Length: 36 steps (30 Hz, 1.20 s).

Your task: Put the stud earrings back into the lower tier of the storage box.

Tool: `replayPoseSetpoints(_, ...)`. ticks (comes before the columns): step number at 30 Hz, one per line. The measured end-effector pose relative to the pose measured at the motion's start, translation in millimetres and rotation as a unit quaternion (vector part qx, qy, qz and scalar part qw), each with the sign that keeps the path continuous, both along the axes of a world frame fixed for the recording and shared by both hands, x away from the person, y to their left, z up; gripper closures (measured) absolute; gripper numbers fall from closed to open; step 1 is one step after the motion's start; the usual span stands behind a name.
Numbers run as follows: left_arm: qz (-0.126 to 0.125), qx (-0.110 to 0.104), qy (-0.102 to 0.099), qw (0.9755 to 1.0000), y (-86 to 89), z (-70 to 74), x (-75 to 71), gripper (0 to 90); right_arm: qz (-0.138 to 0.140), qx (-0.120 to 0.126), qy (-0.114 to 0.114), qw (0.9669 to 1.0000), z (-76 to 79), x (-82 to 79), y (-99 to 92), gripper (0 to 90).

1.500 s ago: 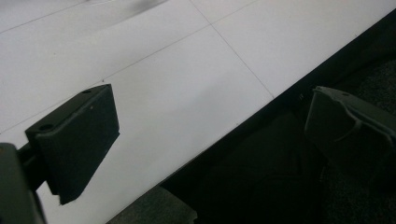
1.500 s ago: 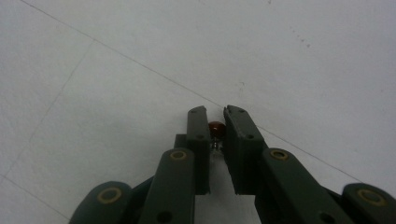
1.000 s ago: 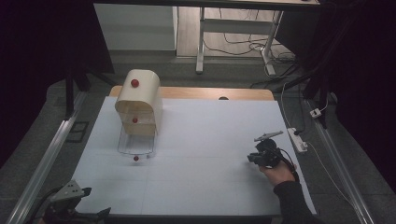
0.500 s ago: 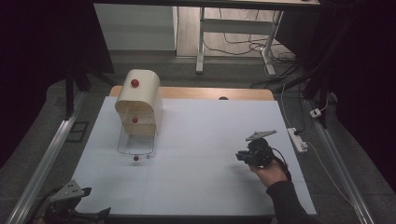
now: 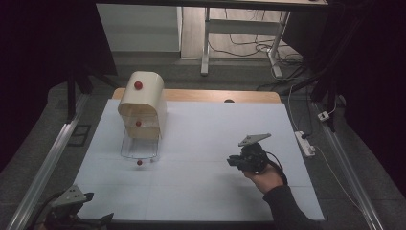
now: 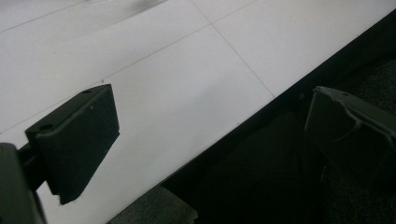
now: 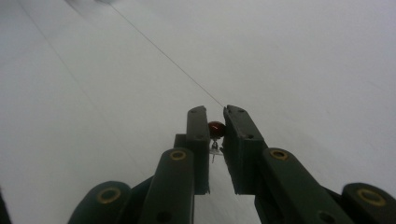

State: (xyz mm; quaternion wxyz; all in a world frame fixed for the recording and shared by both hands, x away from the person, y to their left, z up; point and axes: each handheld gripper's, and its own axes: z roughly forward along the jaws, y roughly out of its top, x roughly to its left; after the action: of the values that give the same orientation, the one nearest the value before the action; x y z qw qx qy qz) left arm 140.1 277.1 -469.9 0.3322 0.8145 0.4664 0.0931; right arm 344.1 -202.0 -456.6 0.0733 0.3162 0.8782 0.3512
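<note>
White table (image 5: 201, 191) lies under us, its near edge at 6 o'clock. At 7 o'clock the left gripper (image 6: 210, 140) sits low at the near corner, jaws spread wide and holding nothing.

At 4 o'clock a hand (image 5: 265, 179) carries the right gripper (image 5: 233, 160). Over the last second it has slid from 3 o'clock inward, towards the middle, nose turned to 9 o'clock. Its jaws are pressed close on what we take to be a small red bead (image 7: 216, 128) with a metal pin beneath. We judge the bead is being carried towards the box.

At 10 o'clock a clear tray (image 5: 139, 148) with a red knob (image 5: 139, 163) lies just before the cream box (image 5: 143, 103), which has not moved. Along the far edge at 12 o'clock runs a wooden board (image 5: 201, 95). Beyond stand desk legs (image 5: 206, 43) among dark flooring, with a power strip (image 5: 305, 143) at 2 o'clock.
</note>
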Motion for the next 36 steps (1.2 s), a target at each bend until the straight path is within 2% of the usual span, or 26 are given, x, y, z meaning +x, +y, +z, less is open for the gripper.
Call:
replayPoseSetpoints(4, 0.000, 0.000, 0.000, 1.0000, 0.0, 0.0, 0.0, 3.0, 0.013, 0.021, 0.004, 0.9997, 3.7, -2.0, 11.5, 80.9)
replayPoseSetpoints(12, 0.000, -0.003, 0.000, 1.0000, 0.5, -0.1, -0.1, 3.0, 0.044, 0.041, 0.004, 0.9982, 9.0, -3.8, 37.9, 80.9)
replayPoseSetpoints(20, 0.000, 0.000, 0.001, 1.0000, 0.0, -0.1, 0.2, 3.1, 0.065, 0.049, 0.002, 0.9967, 10.7, -3.5, 61.9, 80.9)
replayPoseSetpoints(36, 0.000, -0.002, 0.001, 1.0000, 0.4, -0.3, 0.2, 3.1, 0.116, 0.056, -0.004, 0.9917, 9.3, 1.1, 130.3, 80.8)
